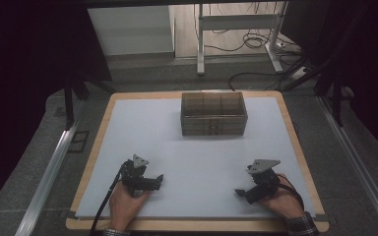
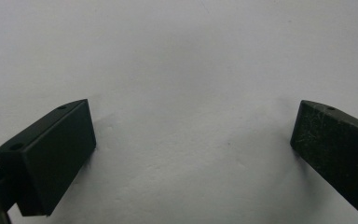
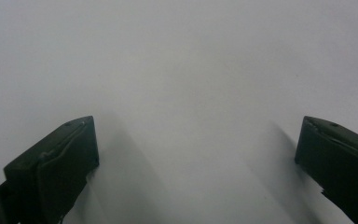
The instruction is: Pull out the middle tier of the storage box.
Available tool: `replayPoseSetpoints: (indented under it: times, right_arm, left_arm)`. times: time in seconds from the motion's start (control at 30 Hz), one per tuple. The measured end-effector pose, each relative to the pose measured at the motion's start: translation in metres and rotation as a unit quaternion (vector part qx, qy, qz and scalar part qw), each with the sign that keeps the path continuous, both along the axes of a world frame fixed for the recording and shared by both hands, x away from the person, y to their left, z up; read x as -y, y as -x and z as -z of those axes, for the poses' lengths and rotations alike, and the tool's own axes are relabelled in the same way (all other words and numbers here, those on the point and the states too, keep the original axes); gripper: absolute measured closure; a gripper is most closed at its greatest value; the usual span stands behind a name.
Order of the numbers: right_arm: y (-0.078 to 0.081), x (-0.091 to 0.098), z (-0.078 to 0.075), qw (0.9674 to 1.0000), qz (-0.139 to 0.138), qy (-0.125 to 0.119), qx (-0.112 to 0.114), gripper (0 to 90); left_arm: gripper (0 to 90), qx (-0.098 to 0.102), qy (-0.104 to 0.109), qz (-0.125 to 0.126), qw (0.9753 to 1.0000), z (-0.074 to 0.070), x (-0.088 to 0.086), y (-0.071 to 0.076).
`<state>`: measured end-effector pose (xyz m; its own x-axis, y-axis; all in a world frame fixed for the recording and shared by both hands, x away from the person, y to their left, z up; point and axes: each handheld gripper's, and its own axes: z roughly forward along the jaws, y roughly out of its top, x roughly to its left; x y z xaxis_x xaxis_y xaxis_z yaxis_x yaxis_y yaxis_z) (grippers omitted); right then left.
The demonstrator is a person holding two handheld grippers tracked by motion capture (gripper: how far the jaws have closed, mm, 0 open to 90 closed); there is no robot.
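brown wooden box [image 1: 213,117], 3 open-topped compartments

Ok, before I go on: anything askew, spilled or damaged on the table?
Nothing stands out. The wooden box sits square at the far side of the white mat, its compartments looking empty. The left gripper and right gripper rest low over the near part of the mat, jaws open with nothing between them.

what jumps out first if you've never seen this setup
The wooden box with open compartments stands alone at the far middle of the white mat, which covers the table. Near the front edge a person's hands hold the left gripper and the right gripper, tips turned toward each other. Both have their jaws wide open over bare mat, with nothing between them.
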<state>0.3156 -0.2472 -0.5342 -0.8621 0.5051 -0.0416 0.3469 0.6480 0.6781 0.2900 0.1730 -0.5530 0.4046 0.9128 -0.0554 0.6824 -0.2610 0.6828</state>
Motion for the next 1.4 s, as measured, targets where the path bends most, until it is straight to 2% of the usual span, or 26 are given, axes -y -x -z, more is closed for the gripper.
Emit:
replayPoseSetpoints:
  times: [0.9,1.03,1.27,1.4]
  right_arm:
    - [0.001,0.001,0.000,1.0000,0.001,-0.004,0.001,0.5]
    - [0.002,0.002,-0.004,1.0000,-0.006,0.000,-0.003,8.4]
    - [0.003,0.000,-0.008,0.9999,-0.008,0.007,-0.009,13.3]
    - [0.002,0.000,-0.011,1.0000,-0.007,0.007,-0.003,14.2]
  left_arm:
    - [0.0,0.000,0.000,0.000,1.0000,0.000,0.000,0.000]
    - [0.0,0.000,0.000,0.000,1.0000,0.000,0.000,0.000]
    - [0.0,0.000,0.000,0.000,1.0000,0.000,0.000,0.000]
    - [0.0,0.000,0.000,0.000,1.0000,0.000,0.000,0.000]
